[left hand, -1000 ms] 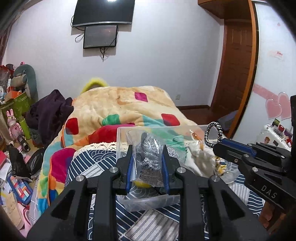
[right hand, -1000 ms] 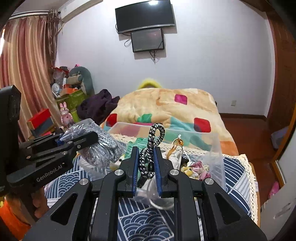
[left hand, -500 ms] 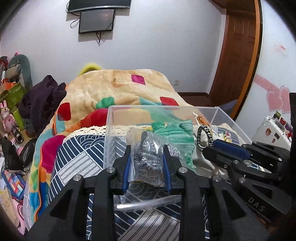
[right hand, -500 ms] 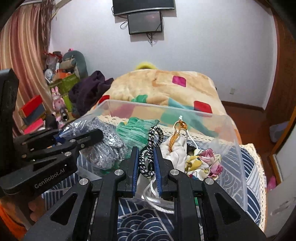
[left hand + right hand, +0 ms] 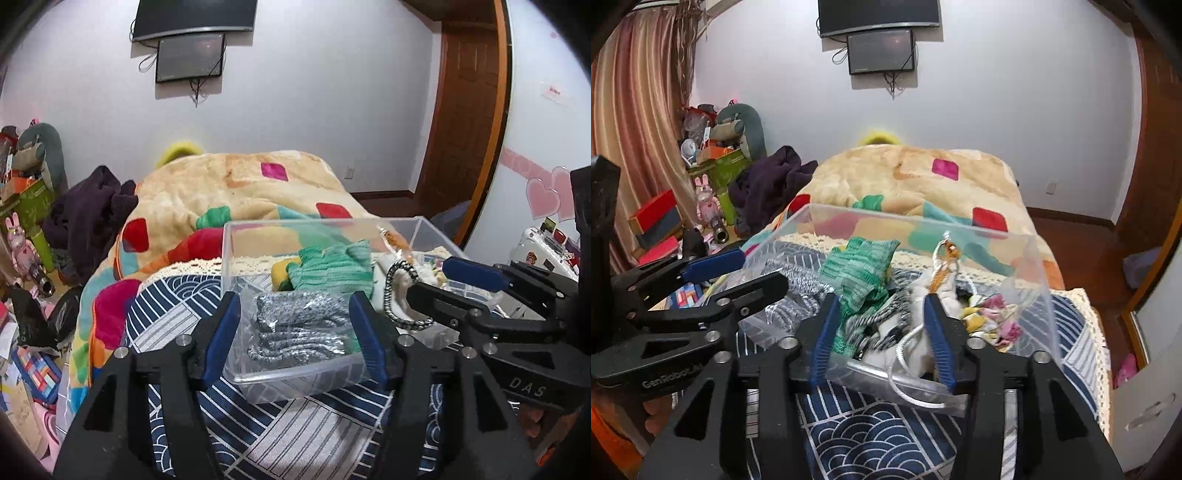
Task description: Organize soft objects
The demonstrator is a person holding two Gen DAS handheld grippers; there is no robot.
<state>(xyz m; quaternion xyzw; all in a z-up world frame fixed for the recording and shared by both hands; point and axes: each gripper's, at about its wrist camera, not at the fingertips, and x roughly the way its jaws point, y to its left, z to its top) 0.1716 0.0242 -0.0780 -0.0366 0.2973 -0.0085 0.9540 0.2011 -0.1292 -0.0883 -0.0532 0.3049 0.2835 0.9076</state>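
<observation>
Pale wall [image 5: 332, 92] with two dark wall-mounted screens [image 5: 190, 55], brown wooden door [image 5: 469, 110] at right, striped curtain [image 5: 639, 122] at left, bed under a patchwork blanket [image 5: 240, 192], dark wood floor [image 5: 1082, 243], cluttered boxes and toys [image 5: 713, 158].

The left gripper [image 5: 295, 325] stands spread wide over the near end of the clear bin [image 5: 295, 380], a bagged grey knit [image 5: 295, 328] lying loose between its fingers; green knit [image 5: 332, 269] lies behind it.
</observation>
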